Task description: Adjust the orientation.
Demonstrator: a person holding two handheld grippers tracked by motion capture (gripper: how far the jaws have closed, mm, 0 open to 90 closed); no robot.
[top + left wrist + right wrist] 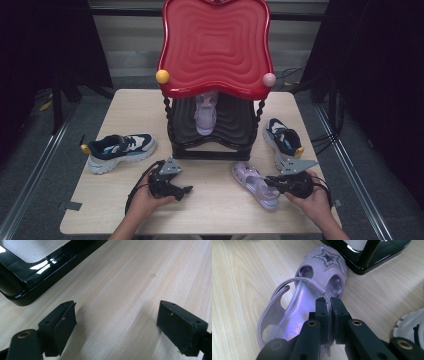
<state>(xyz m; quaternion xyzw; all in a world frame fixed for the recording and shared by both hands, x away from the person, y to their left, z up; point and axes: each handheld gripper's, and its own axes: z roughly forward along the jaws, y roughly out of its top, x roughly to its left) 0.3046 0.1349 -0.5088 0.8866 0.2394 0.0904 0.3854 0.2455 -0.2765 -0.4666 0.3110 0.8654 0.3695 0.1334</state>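
Lilac jelly sandal [312,290], a soft translucent plastic shoe with a glittery star cut-out on the toe and a thin heel strap, lies on the pale wooden table [220,210] just in front of the black base of the shoe rack [212,150], toe towards it. It looks light and bendy, likely a little slick, so a pinch on a thin edge should carry it, though the shoe may droop or swing from that hold. The right gripper [329,302] has its jaws pressed together on the sandal's side wall beside the strap joint; a firmer place might be the thicker sole rim. The left gripper [115,322] rests with jaws wide apart over bare table, holding nothing. The rack, topped by a glossy red wavy shelf [215,45], already holds the matching lilac sandal [206,112] on its dark lower shelf. Two navy-and-white trainers [120,150] [282,140] sit on the table either side.
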